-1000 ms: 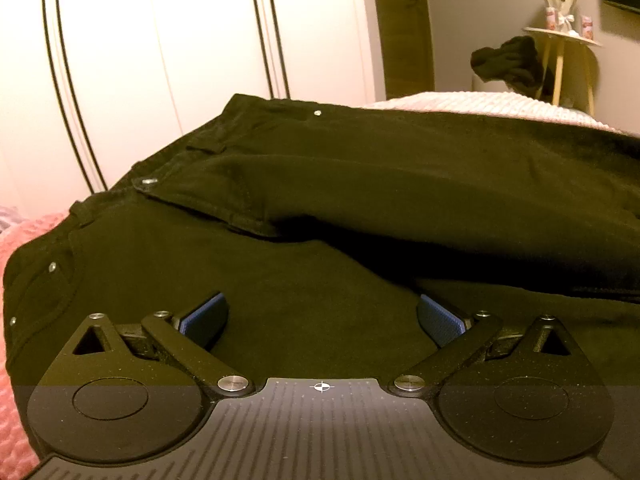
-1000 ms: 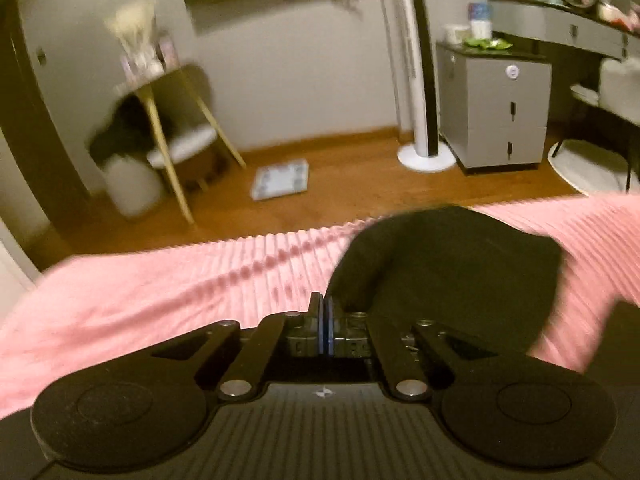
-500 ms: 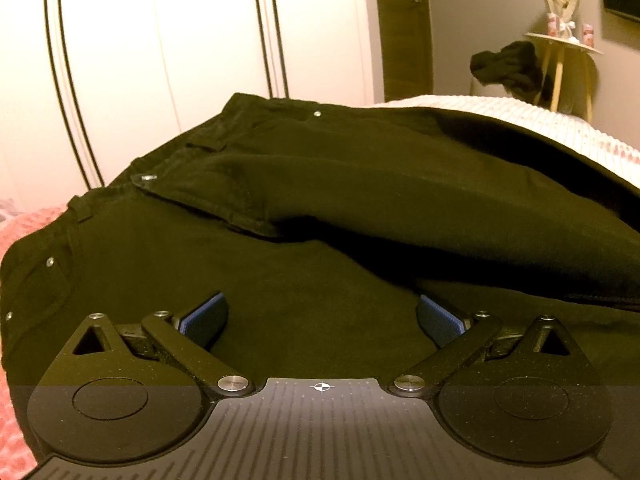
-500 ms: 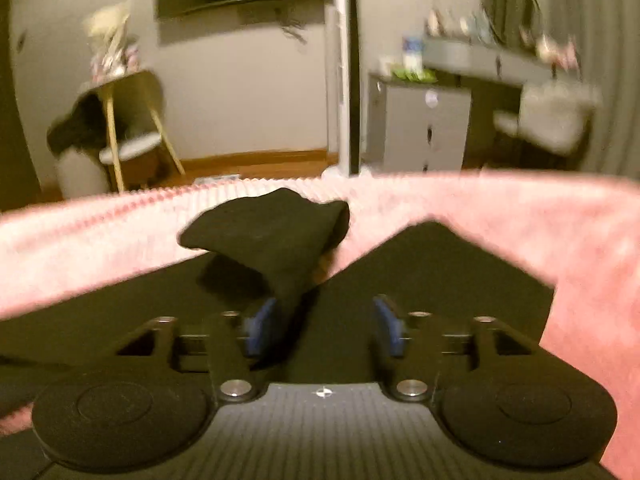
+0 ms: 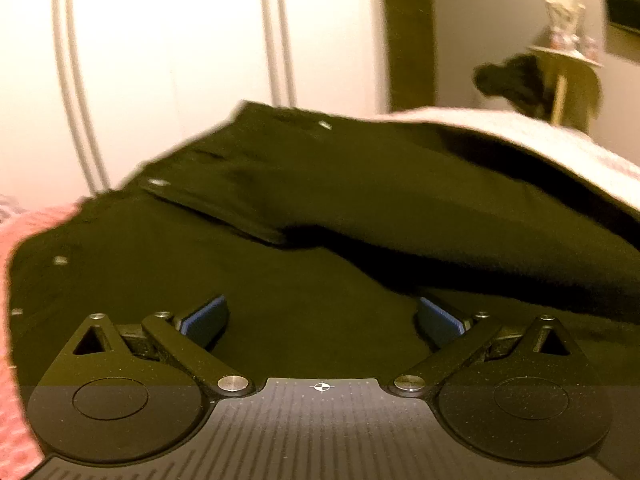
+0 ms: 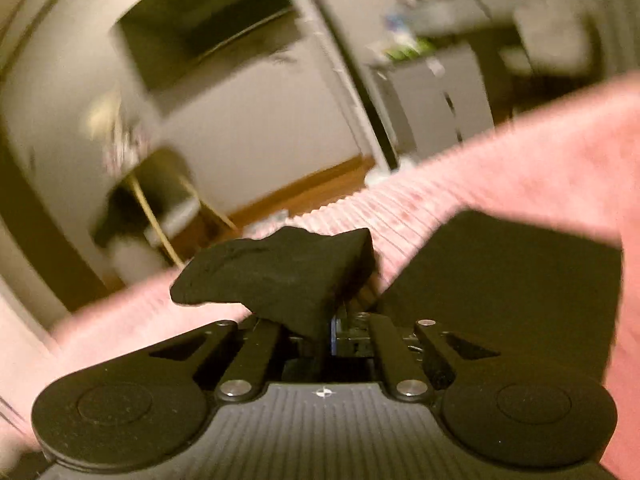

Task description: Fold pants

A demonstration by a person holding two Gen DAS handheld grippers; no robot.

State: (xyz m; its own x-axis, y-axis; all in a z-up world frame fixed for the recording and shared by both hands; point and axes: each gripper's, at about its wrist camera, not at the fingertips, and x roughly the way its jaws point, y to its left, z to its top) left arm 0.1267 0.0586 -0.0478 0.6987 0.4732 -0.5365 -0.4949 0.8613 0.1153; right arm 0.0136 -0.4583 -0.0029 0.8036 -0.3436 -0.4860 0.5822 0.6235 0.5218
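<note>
Black pants (image 5: 320, 216) lie on a pink bedspread (image 5: 32, 224), waistband with metal rivets at the left, one leg folded over the other. My left gripper (image 5: 322, 318) is open and empty, low over the thigh area. In the right wrist view my right gripper (image 6: 330, 334) is shut on a bunched leg end of the pants (image 6: 280, 276), lifted above the bedspread (image 6: 540, 168). More black fabric (image 6: 500, 280) lies flat at the right. The right view is tilted and blurred.
White wardrobe doors (image 5: 160, 60) stand behind the bed. A small wooden side table with dark clothing (image 5: 516, 80) stands at the far right. A wall TV (image 6: 208, 20), grey cabinet (image 6: 440, 96) and wooden floor (image 6: 312, 192) lie beyond the bed.
My right gripper opened around the leg end, then shut on it and lifted it, tilting. My left gripper stayed open and drifted slightly over the pants.
</note>
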